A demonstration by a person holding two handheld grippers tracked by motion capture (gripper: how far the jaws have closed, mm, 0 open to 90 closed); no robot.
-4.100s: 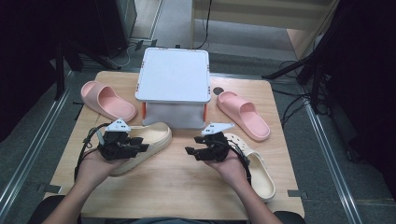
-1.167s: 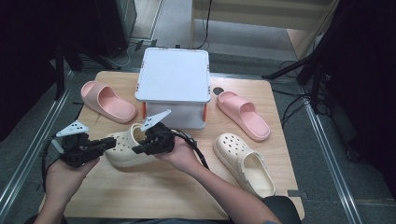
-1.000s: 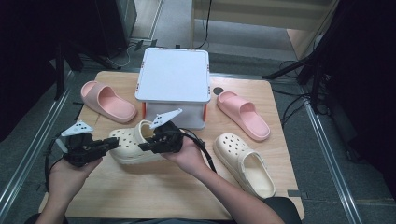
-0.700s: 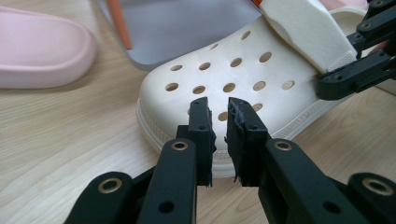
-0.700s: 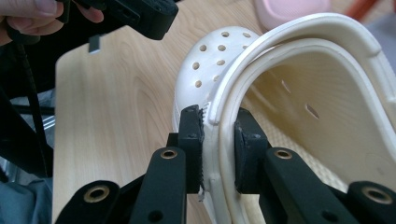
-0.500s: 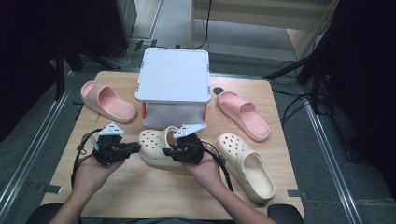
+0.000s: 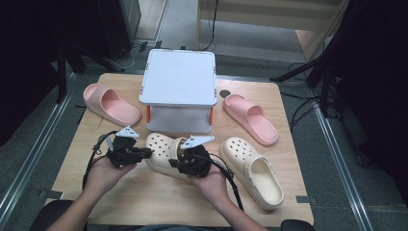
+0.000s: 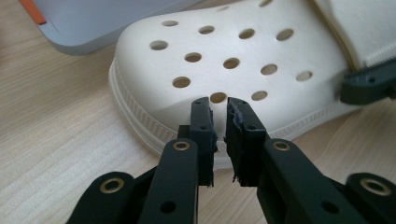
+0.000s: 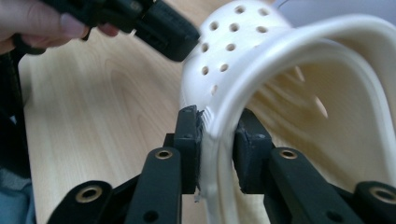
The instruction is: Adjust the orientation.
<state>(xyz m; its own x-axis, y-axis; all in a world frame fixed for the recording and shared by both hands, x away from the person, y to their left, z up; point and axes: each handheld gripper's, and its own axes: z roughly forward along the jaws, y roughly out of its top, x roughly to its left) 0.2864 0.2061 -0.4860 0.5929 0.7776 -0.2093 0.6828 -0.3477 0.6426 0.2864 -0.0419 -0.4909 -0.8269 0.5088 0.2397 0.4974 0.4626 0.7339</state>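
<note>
A cream clog lies in front of the white stand, toe to the left. My right gripper reaches in from the heel side. In the right gripper view the clog's side wall runs between the jaws of that gripper and touches both pads. These jaws have just been opening. My left gripper points at the toe. Its pads stand a thin slit apart with nothing between them, just short of the perforated toe.
A second cream clog lies to the right on the wooden table. Two pink slides flank the white stand at the back. The table's front edge is close to the hands.
Both hands have moved right with the clog, which has come down in front of the stand. The left gripper has closed in on the toe.
</note>
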